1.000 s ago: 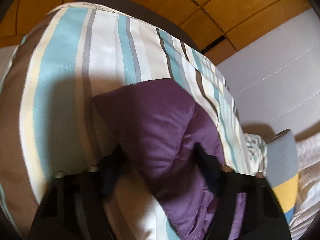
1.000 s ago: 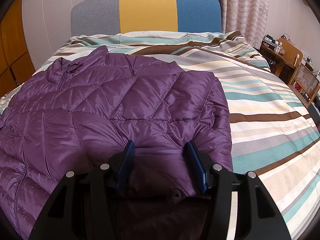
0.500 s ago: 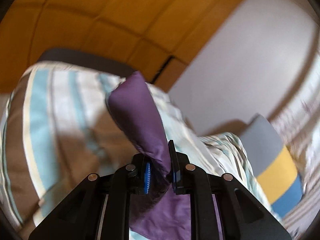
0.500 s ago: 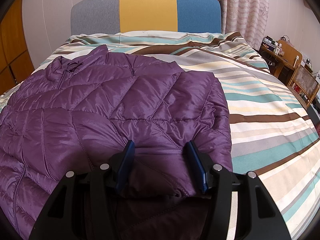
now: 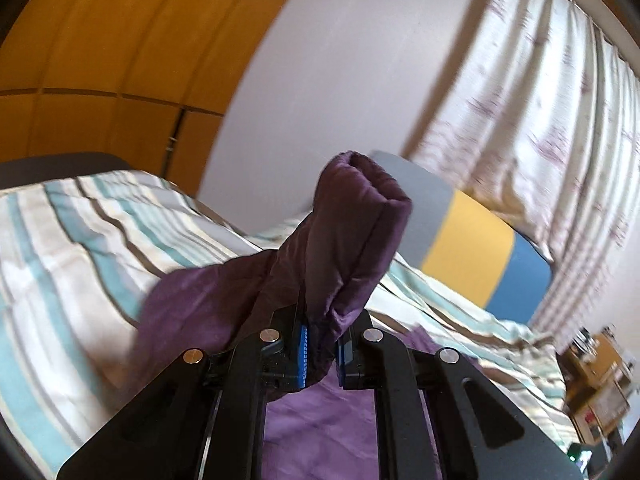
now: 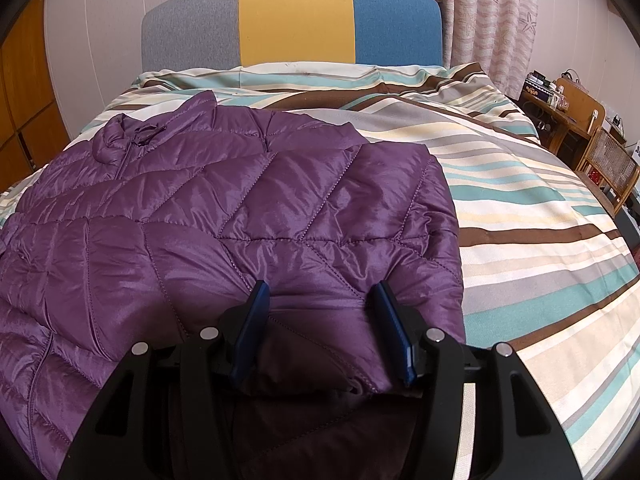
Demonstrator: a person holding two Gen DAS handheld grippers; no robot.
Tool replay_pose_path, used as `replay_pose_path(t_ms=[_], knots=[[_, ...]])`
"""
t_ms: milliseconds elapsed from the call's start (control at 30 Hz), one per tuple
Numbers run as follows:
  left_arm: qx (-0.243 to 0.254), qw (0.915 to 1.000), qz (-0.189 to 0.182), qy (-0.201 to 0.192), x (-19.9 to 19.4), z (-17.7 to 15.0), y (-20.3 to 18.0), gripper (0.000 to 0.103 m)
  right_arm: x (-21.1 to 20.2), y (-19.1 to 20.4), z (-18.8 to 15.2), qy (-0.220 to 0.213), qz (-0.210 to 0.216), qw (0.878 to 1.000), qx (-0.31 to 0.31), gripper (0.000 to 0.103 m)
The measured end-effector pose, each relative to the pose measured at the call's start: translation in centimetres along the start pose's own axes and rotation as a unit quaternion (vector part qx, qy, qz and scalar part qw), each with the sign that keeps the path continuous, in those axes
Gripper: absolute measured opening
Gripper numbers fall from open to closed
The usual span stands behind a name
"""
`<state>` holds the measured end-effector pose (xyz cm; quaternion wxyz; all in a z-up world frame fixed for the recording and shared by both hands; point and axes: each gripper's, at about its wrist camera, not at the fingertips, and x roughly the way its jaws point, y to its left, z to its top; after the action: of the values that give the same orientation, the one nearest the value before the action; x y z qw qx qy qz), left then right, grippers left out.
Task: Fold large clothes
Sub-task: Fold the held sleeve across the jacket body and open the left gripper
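A purple quilted jacket [image 6: 240,216] lies flat on the striped bed cover [image 6: 520,216], collar toward the headboard. My right gripper [image 6: 320,320] is open, its jaws straddling the jacket's near hem and resting on the fabric. My left gripper [image 5: 322,354] is shut on the jacket's sleeve [image 5: 344,232], which stands lifted above the bed with its cuff end pointing up; more of the jacket [image 5: 320,432] shows below the fingers.
A grey, yellow and blue headboard [image 6: 296,24] stands at the far end of the bed, with curtains [image 6: 492,20] behind it. A wooden desk and chair [image 6: 580,128] are at the right. An orange wooden wardrobe [image 5: 100,60] is at the left.
My left gripper closed on the sleeve and lifted it, swinging up and right toward the headboard. My right gripper and the jacket body have stayed still.
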<state>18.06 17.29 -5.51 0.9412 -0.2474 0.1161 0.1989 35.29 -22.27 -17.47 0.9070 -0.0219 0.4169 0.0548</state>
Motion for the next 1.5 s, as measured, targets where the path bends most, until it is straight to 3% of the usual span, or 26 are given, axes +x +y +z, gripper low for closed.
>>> replay_pose_path(t_ms=[167, 400, 633, 833, 867, 933, 967, 1000, 1067, 1167, 1267, 1367, 1500], knots=[[0.034, 0.9981, -0.038, 0.035, 0.9, -3.3, -5.0, 0.01, -0.1, 0.0, 0.0, 0.0, 0.002, 1.0, 0.002, 0.055], [0.103, 0.9857, -0.091, 0.098, 2.9, -8.0, -11.9, 0.01, -0.1, 0.0, 0.0, 0.0, 0.002, 1.0, 0.002, 0.055], [0.19, 0.9589, -0.149, 0.149, 4.4, -13.0, -18.0, 0.01, -0.1, 0.0, 0.0, 0.0, 0.002, 1.0, 0.002, 0.055], [0.246, 0.9321, -0.162, 0.211, 6.0, -18.2, -20.9, 0.011, -0.1, 0.0, 0.0, 0.0, 0.002, 1.0, 0.002, 0.055], [0.257, 0.9276, -0.16, 0.219, 6.2, -18.7, -21.1, 0.021, -0.1, -0.1, 0.0, 0.0, 0.002, 1.0, 0.002, 0.055], [0.269, 0.919, -0.167, 0.234, 6.2, -19.4, -21.3, 0.051, -0.1, -0.1, 0.0, 0.0, 0.004, 1.0, 0.003, 0.055], [0.268, 0.9195, -0.169, 0.232, 5.8, -19.2, -21.1, 0.079, -0.1, -0.1, 0.1, 0.0, 0.004, 1.0, 0.004, 0.055], [0.261, 0.9244, -0.175, 0.217, 5.1, -18.8, -20.7, 0.086, -0.1, -0.1, 0.1, 0.0, 0.004, 1.0, 0.004, 0.055], [0.245, 0.931, -0.186, 0.197, 3.9, -17.9, -20.0, 0.087, -0.1, -0.1, 0.1, 0.0, 0.004, 1.0, 0.003, 0.055], [0.219, 0.9314, -0.203, 0.209, 2.8, -16.6, -18.2, 0.087, -0.1, -0.2, 0.1, 0.0, 0.007, 1.0, 0.006, 0.055], [0.181, 0.9444, -0.185, 0.202, 2.4, -14.6, -15.1, 0.087, -0.3, -0.6, 0.2, -0.001, 0.02, 1.0, 0.014, 0.058], [0.129, 0.9644, -0.134, 0.188, 3.3, -12.1, -10.8, 0.087, -1.6, -0.9, 0.6, -0.018, 0.027, 0.999, 0.02, 0.06], [0.119, 0.9763, -0.027, 0.179, 6.1, -9.4, -6.7, 0.082, -6.2, 0.5, 1.9, -0.08, 0.055, 0.995, 0.01, 0.061]])
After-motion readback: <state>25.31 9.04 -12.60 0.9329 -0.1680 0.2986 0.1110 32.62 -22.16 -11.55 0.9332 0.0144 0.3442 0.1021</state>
